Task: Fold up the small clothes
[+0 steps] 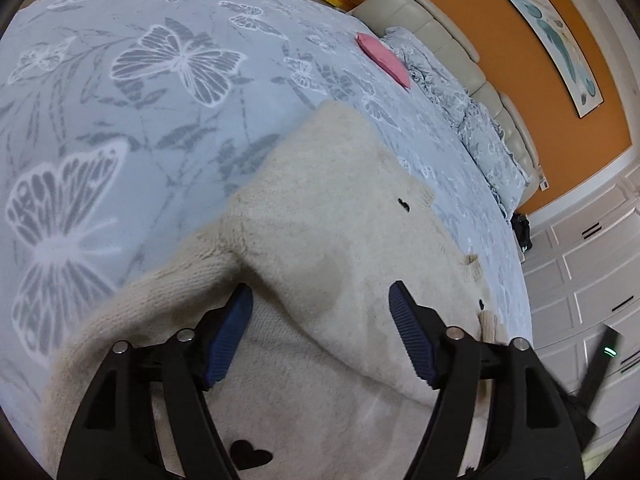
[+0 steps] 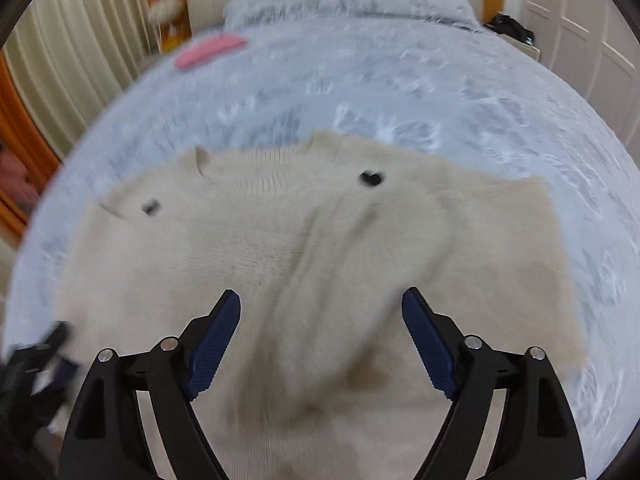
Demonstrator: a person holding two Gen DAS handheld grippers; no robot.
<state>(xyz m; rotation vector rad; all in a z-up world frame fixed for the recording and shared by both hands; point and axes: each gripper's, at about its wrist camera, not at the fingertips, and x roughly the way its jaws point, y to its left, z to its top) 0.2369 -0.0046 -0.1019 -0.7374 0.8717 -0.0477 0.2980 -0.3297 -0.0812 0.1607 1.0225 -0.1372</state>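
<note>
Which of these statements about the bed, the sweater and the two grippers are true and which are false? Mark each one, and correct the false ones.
1. The cream sweater lies on a light blue bedspread printed with butterflies. True.
2. The left gripper is shut on a sleeve. False: its jaws stand wide apart over the sweater and grip nothing.
3. A pink folded item lies on the bedspread beyond the sweater. True.
4. The sweater carries red stars. False: its marks are small and black, and one is heart-shaped.
5. The right gripper is open. True.
</note>
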